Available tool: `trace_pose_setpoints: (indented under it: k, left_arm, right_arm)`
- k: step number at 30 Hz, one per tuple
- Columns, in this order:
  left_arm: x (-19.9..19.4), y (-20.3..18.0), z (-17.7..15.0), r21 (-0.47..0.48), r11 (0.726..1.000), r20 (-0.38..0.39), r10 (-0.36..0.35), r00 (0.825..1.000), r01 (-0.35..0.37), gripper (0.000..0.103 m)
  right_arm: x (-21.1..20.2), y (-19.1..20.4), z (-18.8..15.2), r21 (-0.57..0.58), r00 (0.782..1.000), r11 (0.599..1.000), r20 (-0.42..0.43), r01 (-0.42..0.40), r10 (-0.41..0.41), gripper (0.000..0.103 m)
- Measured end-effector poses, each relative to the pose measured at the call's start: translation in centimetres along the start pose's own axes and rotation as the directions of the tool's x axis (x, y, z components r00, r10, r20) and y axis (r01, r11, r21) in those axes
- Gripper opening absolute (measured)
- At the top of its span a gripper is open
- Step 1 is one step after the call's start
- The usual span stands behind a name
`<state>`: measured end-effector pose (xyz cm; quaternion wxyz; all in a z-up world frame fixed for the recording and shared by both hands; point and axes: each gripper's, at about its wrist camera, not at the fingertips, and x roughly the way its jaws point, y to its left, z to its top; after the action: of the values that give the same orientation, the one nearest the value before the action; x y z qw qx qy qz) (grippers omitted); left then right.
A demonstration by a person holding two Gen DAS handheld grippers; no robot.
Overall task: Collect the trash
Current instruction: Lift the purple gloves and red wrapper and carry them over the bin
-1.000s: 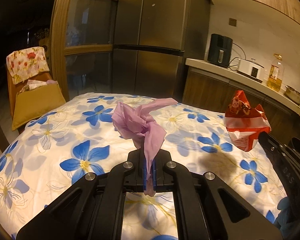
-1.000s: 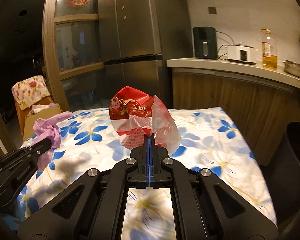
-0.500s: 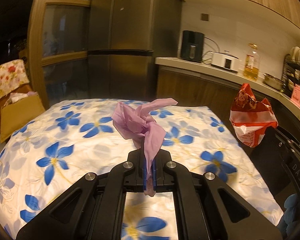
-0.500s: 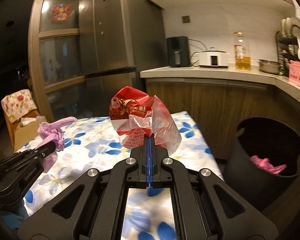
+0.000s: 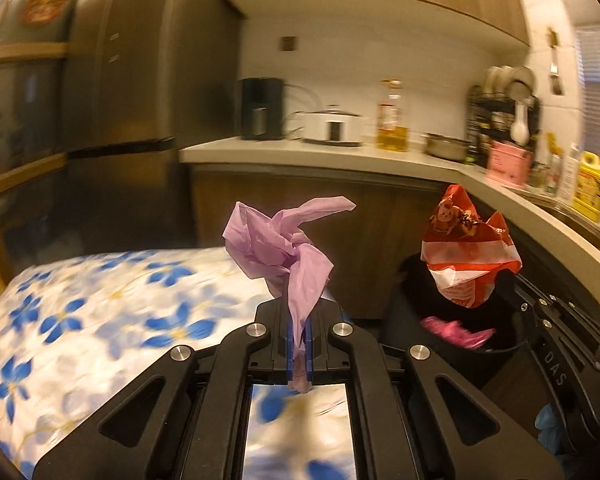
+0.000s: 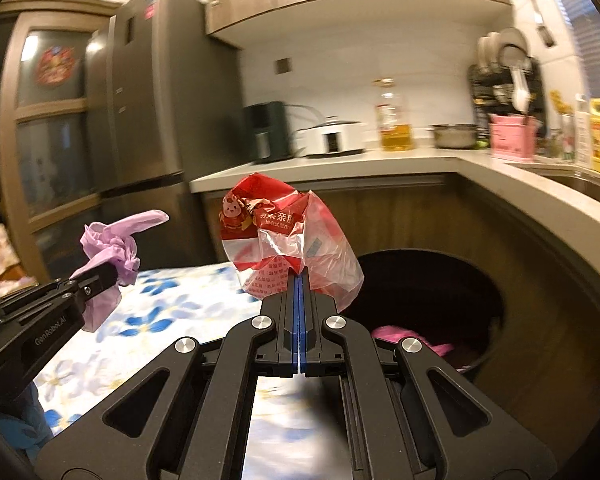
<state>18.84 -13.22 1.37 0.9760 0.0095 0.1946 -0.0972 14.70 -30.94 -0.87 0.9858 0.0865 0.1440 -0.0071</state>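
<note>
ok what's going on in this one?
Trash collection, mid-carry. The left gripper is shut on a crumpled purple bag; the right gripper is shut on a red-and-white wrapper. Both are held off the floral tablecloth, near the black bin, which has pink trash inside.

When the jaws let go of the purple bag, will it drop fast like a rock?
Probably not. The purple bag is thin crumpled plastic, so likely very light and floppy. Its loose tail sticks out sideways, so it may flutter and miss the black bin.
</note>
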Motion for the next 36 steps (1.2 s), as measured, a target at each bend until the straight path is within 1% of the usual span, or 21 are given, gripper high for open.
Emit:
trace_pose_setpoints:
  k: [1, 4, 8, 15, 22, 36]
  left_arm:
    - [0.4, -1.2, 0.3, 0.017, 0.999, 0.007, -0.031, 0.999, 0.031, 0.004]
    - [1.2, -3.6, 0.6, 0.043, 0.996, 0.011, -0.081, 0.997, 0.08, 0.004]
    - [2.6, -6.6, 0.7, 0.065, 0.986, 0.012, -0.157, 0.988, 0.156, 0.004]
    - [4.2, -10.1, 0.4, 0.1, 0.968, 0.007, -0.231, 0.973, 0.229, 0.004]
    - [5.4, -11.0, 0.1, 0.102, 0.962, -0.01, -0.255, 0.967, 0.255, 0.004]
    - [7.3, -11.2, -0.3, 0.096, 0.959, -0.047, -0.262, 0.964, 0.265, 0.004]
  right_arm:
    - [-0.1, -1.1, 0.2, 0.01, 1.0, 1.0, 0.005, 0.02, -0.02, 0.0]
    - [-0.2, -3.4, 0.6, 0.025, 0.997, 0.997, 0.012, 0.074, -0.074, 0.0]
    - [-0.2, -5.9, 0.7, 0.038, 0.993, 0.992, 0.013, 0.12, -0.121, 0.0]
    - [0.2, -8.2, 0.9, 0.053, 0.987, 0.986, 0.007, 0.161, -0.161, 0.0]
    - [0.8, -9.3, 0.9, 0.06, 0.986, 0.984, -0.004, 0.168, -0.168, 0.0]
    - [2.9, -9.6, 0.6, 0.055, 0.986, 0.985, -0.049, 0.165, -0.162, 0.001]
